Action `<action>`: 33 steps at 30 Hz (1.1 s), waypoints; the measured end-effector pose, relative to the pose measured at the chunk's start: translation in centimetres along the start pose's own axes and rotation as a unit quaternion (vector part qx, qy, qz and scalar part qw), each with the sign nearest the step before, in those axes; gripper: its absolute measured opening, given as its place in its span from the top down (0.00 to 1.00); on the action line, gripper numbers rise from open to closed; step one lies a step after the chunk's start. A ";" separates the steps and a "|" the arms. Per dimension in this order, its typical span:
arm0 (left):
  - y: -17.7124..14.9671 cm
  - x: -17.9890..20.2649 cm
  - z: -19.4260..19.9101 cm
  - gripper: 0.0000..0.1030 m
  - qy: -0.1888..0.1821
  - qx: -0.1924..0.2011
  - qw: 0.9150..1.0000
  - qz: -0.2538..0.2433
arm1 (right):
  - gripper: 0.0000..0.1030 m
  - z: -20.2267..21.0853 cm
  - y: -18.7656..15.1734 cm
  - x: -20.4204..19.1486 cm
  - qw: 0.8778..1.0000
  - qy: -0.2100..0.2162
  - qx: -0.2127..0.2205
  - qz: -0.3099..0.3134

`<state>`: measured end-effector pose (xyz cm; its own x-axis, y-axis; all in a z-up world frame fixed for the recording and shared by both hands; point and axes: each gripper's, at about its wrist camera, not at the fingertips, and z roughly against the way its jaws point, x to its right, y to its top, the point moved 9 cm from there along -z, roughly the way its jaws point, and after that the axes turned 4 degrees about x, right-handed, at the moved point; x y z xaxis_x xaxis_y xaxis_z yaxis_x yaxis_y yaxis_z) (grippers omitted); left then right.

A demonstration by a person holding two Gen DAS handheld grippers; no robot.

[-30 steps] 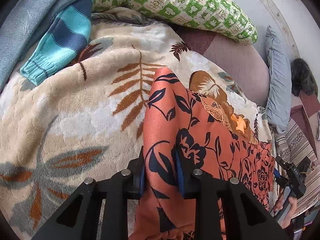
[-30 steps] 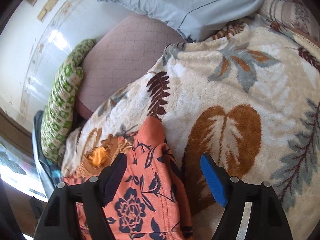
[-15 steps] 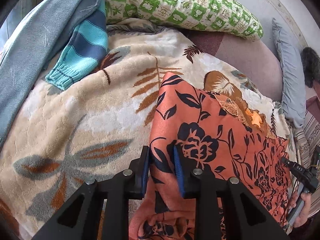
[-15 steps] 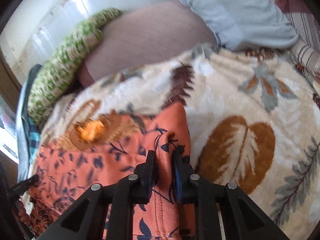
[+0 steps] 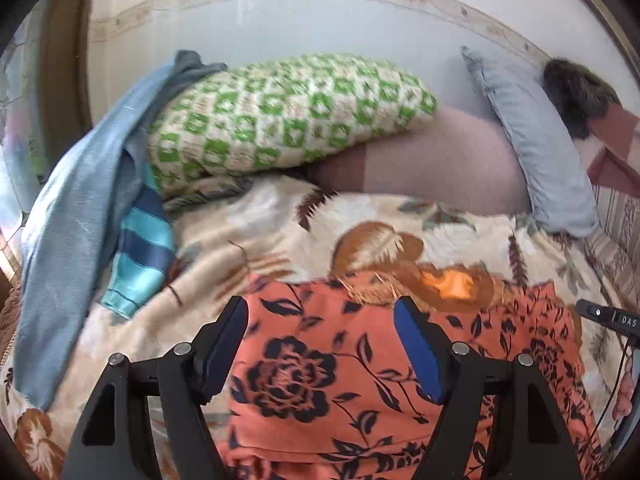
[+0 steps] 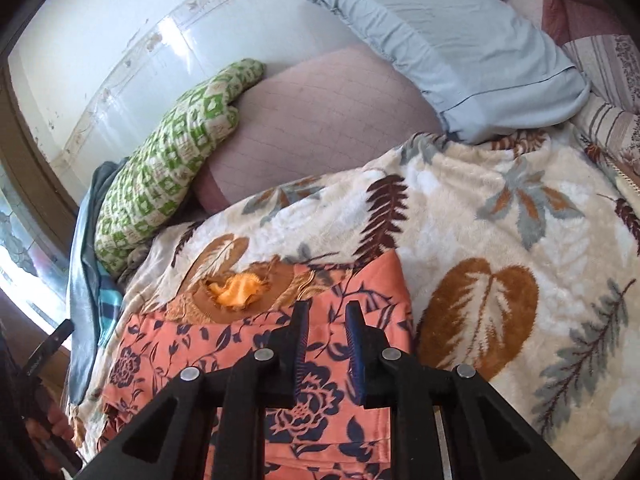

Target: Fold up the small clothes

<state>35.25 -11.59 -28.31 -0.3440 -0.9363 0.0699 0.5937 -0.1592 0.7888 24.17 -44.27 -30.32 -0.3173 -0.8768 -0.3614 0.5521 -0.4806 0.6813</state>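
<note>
An orange garment with dark blue flowers (image 5: 320, 368) lies spread on a leaf-patterned fleece blanket (image 5: 256, 240); its brown embroidered neckline (image 5: 448, 284) points to the far side. My left gripper (image 5: 322, 316) is wide open above the garment's left part, holding nothing. My right gripper (image 6: 327, 312) hovers over the garment (image 6: 192, 356) near its right edge; its jaws stand a narrow gap apart with no cloth between them. The orange label shows in the right wrist view (image 6: 236, 290).
A green checked pillow (image 5: 280, 116), a mauve cushion (image 5: 440, 160) and a grey-blue pillow (image 5: 532, 148) line the wall. A blue cloth (image 5: 76, 208) and a striped turquoise sleeve (image 5: 140, 256) lie at the left. The other gripper's tip shows at right (image 5: 608, 318).
Both grippers let go of the garment: the left opened wide, the right opened slightly. The garment dropped flat on the blanket and both grippers pulled back and tilted up.
</note>
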 end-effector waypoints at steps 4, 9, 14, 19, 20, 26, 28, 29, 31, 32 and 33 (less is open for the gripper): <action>-5.3 2.3 -5.9 0.26 0.014 -0.139 0.990 -0.004 | 0.79 -3.6 -4.3 0.9 0.996 -0.007 -0.085 0.009; -6.9 2.5 -7.1 0.23 0.053 -0.148 0.986 -0.055 | 0.79 -4.3 -6.3 2.4 0.992 0.026 -0.127 -0.006; -5.6 2.1 -4.9 0.23 0.089 -0.157 0.983 -0.043 | 0.79 3.6 -4.7 2.7 0.997 0.045 -0.054 -0.025; -0.9 5.5 3.7 0.23 0.078 -0.031 0.993 -0.078 | 0.78 17.2 -2.9 2.9 0.995 0.033 0.097 0.010; -0.3 6.4 5.4 0.23 0.071 -0.013 0.994 -0.083 | 0.76 19.9 -3.1 3.1 0.992 0.033 0.121 0.012; 2.5 10.2 16.6 0.10 0.010 0.095 0.992 -0.078 | 0.18 33.1 -3.3 3.7 0.975 -0.042 0.211 0.047; 2.9 10.5 20.0 0.08 -0.010 0.126 0.989 -0.072 | 0.18 36.8 -3.0 3.3 0.972 -0.033 0.230 0.032; 3.1 10.5 21.7 0.06 -0.015 0.142 0.987 -0.069 | 0.18 38.5 -2.7 2.9 0.969 -0.030 0.245 0.029; 3.3 10.3 24.5 0.00 -0.025 0.158 0.985 -0.057 | 0.18 41.4 -2.1 1.9 0.963 -0.028 0.266 0.035; 3.3 10.2 25.7 0.00 -0.037 0.159 0.985 -0.052 | 0.18 42.5 -1.7 1.3 0.961 -0.027 0.273 0.038; 3.2 9.9 26.8 0.00 -0.048 0.159 0.985 -0.047 | 0.18 43.5 -1.5 0.8 0.958 -0.024 0.282 0.038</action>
<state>14.26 -13.01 -8.68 -0.4623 -0.8861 0.0328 0.3035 -0.1233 0.9448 -10.43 -43.52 -3.89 -0.3349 -0.9006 -0.2772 0.0740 -0.3184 0.9451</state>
